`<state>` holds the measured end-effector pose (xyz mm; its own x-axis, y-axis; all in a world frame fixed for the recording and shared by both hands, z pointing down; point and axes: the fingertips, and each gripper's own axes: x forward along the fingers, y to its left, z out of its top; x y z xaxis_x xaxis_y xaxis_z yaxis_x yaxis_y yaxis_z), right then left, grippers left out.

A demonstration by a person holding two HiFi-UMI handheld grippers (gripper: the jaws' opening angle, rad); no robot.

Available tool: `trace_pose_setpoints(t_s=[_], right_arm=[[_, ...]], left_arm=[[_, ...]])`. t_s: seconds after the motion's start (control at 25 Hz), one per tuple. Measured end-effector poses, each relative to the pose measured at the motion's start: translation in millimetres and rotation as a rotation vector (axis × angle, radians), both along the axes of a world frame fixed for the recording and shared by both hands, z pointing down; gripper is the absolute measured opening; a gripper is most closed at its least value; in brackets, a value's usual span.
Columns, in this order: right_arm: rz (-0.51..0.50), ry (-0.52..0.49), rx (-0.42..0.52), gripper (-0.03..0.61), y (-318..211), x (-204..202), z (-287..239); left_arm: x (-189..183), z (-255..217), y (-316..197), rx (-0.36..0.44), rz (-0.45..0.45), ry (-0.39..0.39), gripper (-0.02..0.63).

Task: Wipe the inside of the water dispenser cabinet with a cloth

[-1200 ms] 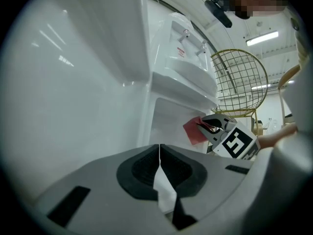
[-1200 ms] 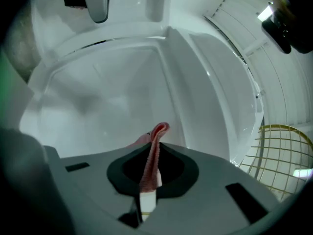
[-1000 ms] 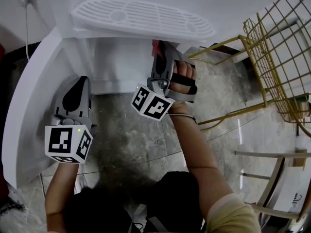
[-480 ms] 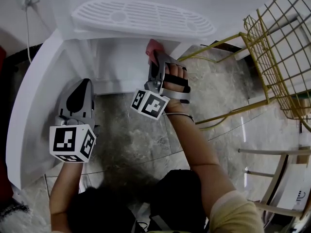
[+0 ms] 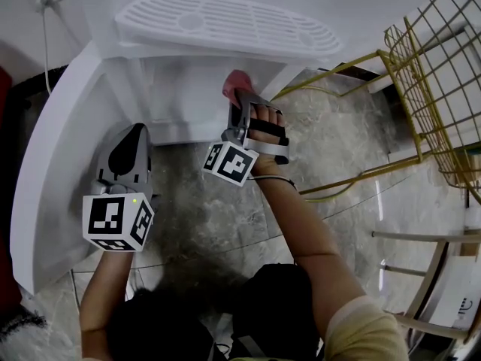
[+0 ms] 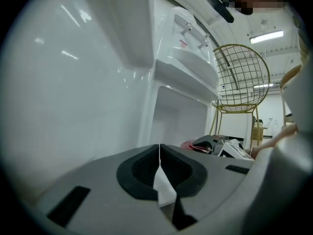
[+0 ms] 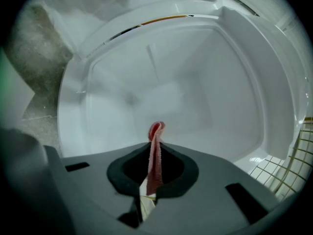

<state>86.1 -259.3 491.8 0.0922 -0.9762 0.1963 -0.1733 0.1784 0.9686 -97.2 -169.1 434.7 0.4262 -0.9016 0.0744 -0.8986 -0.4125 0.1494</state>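
So the right gripper (image 5: 239, 98) had only a thin fold of the pink cloth (image 7: 156, 131) pinched in its jaws inside the white plastic dispenser cabinet (image 7: 205, 77), with the left gripper (image 6: 160, 153) closed on nothing, and hard rubbing could've yanked it loose.

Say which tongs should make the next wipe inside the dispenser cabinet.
Right. The right tongs grip the pink cloth and face into the white plastic cabinet; the left tongs are shut, empty, outside by its white door.
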Motion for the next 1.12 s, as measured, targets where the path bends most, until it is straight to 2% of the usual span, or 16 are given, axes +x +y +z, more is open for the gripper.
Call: trace_pose_setpoints(t_s=[0.36, 0.92, 1.12], right_arm=[[0.019, -0.047, -0.129, 0.026, 2, 0, 36], [0.064, -0.232, -0.376, 0.026, 15, -4, 93], [0.02, -0.271, -0.435, 0.026, 20, -9, 101]], left_arm=[[6, 5, 2, -0.012, 0.014, -0.013, 0.017], [9, 13, 1, -0.038, 0.023, -0.027, 0.017], [4, 11, 0, -0.038, 0.01, -0.045, 0.017]])
